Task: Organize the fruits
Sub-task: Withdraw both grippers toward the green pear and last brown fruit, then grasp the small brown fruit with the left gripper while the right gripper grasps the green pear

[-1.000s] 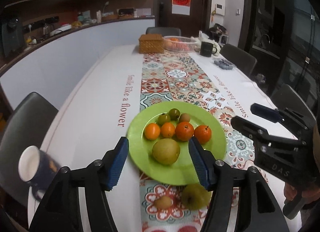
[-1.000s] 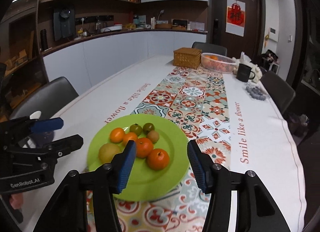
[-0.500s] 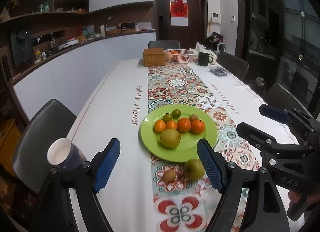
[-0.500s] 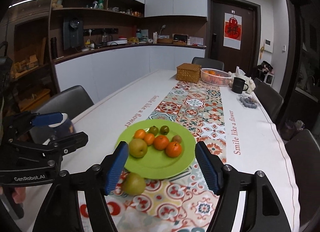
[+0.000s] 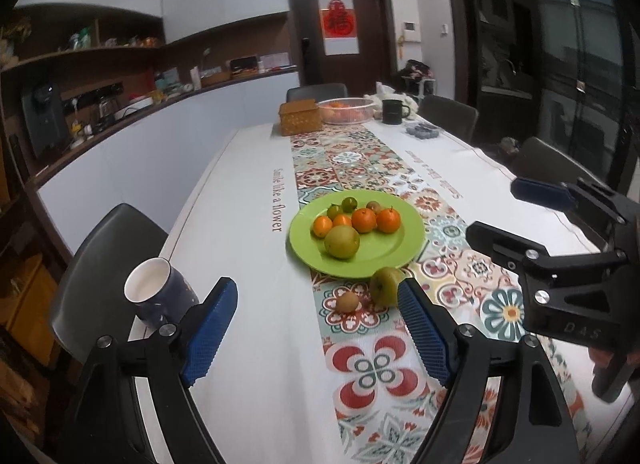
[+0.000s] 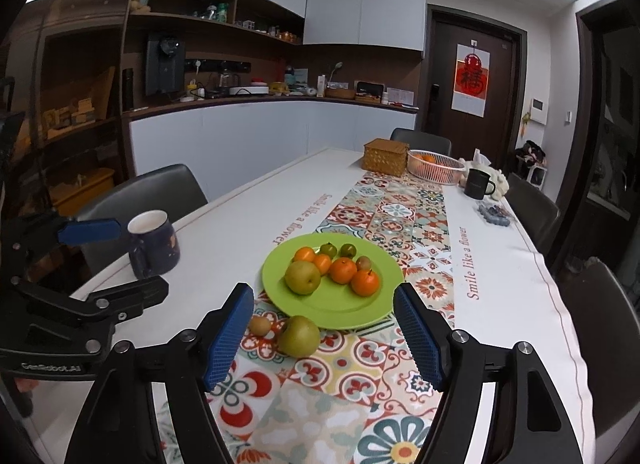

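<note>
You've got a lime green plate [image 6: 360,314] holding orange mandarins [image 6: 365,282], small dark green fruits [image 6: 348,250] and a yellow-green pear [image 6: 302,277]. The table runner [image 6: 404,219] is patchwork tiles in red, teal and cream florals. Your gripper pads [image 6: 228,340] are ribbed blue on black frames, and the mug [image 6: 154,244] is navy with a white inside.

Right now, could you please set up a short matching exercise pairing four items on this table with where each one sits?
1. round lime-green plate
2. dark blue ceramic mug
3. small brown kiwi
4. woven wicker box

a. far end, beside the white basket
b. on the patterned runner, holding fruit
c. white cloth near the table's edge
d. off the plate, beside the loose green pear

Pairs: 1-b, 2-c, 3-d, 4-a
</note>
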The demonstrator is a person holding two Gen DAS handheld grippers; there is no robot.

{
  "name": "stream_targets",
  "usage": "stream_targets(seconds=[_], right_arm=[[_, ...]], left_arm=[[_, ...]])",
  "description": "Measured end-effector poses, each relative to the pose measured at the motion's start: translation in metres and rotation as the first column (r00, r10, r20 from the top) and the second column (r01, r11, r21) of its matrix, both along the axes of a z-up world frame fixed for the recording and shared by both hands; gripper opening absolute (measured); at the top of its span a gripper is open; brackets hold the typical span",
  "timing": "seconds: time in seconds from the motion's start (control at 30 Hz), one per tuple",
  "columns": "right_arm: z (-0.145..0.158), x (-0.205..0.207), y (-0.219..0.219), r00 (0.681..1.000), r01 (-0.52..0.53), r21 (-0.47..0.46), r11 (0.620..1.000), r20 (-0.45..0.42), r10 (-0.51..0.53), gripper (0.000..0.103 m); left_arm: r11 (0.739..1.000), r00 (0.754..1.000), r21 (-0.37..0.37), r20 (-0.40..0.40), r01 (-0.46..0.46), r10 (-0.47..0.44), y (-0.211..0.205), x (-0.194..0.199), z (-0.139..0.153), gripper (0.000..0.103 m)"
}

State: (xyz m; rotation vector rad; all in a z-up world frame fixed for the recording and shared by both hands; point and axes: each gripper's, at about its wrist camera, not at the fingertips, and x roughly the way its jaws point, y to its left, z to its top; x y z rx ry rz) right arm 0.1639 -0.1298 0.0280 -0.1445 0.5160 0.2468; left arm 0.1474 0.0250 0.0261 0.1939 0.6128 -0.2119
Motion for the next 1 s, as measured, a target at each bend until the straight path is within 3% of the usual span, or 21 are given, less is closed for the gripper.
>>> stream_targets(seconds=[0.47,0.7,1.0], right_arm=[[-0.046,0.017,0.015,0.99,-0.103,-0.091,0.991,-0.111,0.093,0.073],[-0.081,0.05,0.017,0.971,-0.139,-0.08,0.987,-0.208,0.119,0.073],[-0.113,0.08,0.023,0.952,-0.19,-0.105,0.976,-0.261,0.157,0.072]], left_arm=[[0.984,0.988,0.089,-0.013,0.154,-0.153,-0.005,0.017,-0.04,0.082],[0.976,0.979,0.086,-0.04,0.201,-0.198,-0.007,0.039,-0.066,0.079],[0.968,0.964,0.057,-0.128,0.243,-0.235,-0.011,0.082,-0.104,0.072]])
